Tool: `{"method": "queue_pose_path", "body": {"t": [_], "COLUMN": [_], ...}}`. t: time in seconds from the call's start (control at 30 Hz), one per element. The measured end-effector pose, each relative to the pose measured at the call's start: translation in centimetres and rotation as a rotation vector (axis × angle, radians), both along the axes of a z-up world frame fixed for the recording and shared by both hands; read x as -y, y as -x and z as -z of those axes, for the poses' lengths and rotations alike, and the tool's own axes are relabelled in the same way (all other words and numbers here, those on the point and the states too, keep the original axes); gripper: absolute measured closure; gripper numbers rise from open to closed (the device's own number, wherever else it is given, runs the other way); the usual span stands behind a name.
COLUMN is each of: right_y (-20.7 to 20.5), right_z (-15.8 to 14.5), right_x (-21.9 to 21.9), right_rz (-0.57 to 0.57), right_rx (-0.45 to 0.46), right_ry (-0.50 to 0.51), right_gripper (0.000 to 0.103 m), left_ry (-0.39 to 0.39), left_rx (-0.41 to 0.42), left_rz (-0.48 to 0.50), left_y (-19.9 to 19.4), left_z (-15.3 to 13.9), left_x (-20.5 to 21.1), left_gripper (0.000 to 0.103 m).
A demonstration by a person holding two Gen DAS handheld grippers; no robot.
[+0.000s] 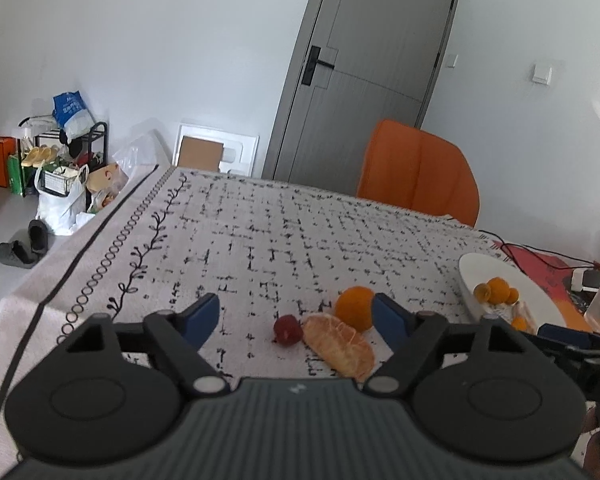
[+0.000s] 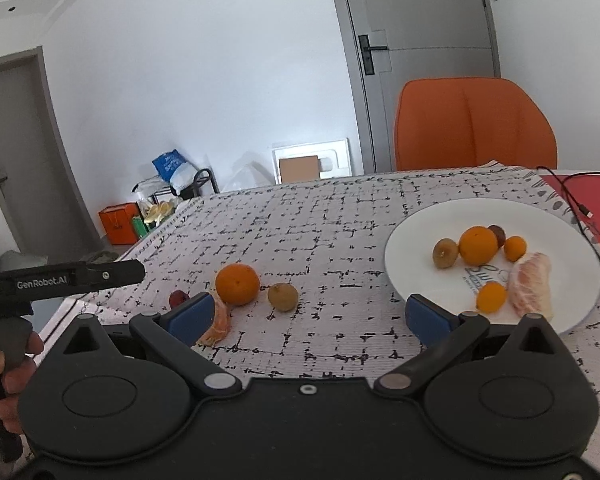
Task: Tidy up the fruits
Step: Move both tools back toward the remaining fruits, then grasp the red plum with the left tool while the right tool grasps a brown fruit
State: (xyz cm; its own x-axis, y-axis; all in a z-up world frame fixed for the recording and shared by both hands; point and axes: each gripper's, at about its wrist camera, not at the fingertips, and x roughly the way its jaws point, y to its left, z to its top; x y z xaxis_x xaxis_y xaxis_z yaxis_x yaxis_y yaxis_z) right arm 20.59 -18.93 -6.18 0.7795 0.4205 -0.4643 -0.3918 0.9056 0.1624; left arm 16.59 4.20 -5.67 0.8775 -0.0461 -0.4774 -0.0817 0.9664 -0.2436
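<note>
Both grippers hang over the table with nothing between their blue pads. Seen from its own camera, the left gripper point(image 1: 296, 314) has its jaws apart above the patterned cloth point(image 1: 260, 240); a peeled segment point(image 1: 338, 342) and a small red fruit point(image 1: 287, 330) lie on the cloth in the gap, untouched by either pad, and an orange point(image 1: 354, 307) sits just beside the right-hand pad, whether touching it I cannot tell. The right gripper point(image 2: 308, 316) is likewise spread wide and empty over bare cloth, its left pad in front of the peeled segment and its right pad in front of the near rim of the plate point(image 2: 420, 224). From the right view the loose fruit forms a short row: red fruit at the left, then the segment, the orange touching or nearly touching it, and a brown fruit point(image 2: 283, 297) just to the right, apart from the plate. On the white plate lie a second brown fruit point(image 2: 445, 253), a larger orange point(image 2: 478, 245) with a dark fruit point(image 2: 499, 234) behind it, two small orange fruits point(image 2: 515, 248) and another peeled piece point(image 2: 532, 284). At the left edge of that view a hand point(image 2: 8, 364) grips the handle of the left gripper. An orange chair point(image 2: 476, 124) stands behind the table before a grey door point(image 2: 428, 20), and a black cable point(image 2: 572, 196) trails across the far right of the cloth.
</note>
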Motion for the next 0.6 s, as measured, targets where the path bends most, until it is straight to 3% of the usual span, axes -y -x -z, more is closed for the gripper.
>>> {"method": "queue_pose_path", "body": {"t": [0.2, 0.6], "right_y": [-1.1, -3.0], "right_z": [0.7, 1.7], "right_x": [-0.9, -2.4], "right_rz": [-0.008, -0.037], "right_rx": [-0.016, -0.045], "right_ry": [0.018, 0.027], "right_gripper": [0.006, 0.023], "left_ry": [0.004, 0.010], "left_rx": [-0.033, -0.071], "left_rz": [0.003, 0.000], "left_y": [-1.4, -3.7], "left_z": [1.5, 3.3], "left_x": [0.0, 0.0], "left_gripper": [0.040, 0.057]}}
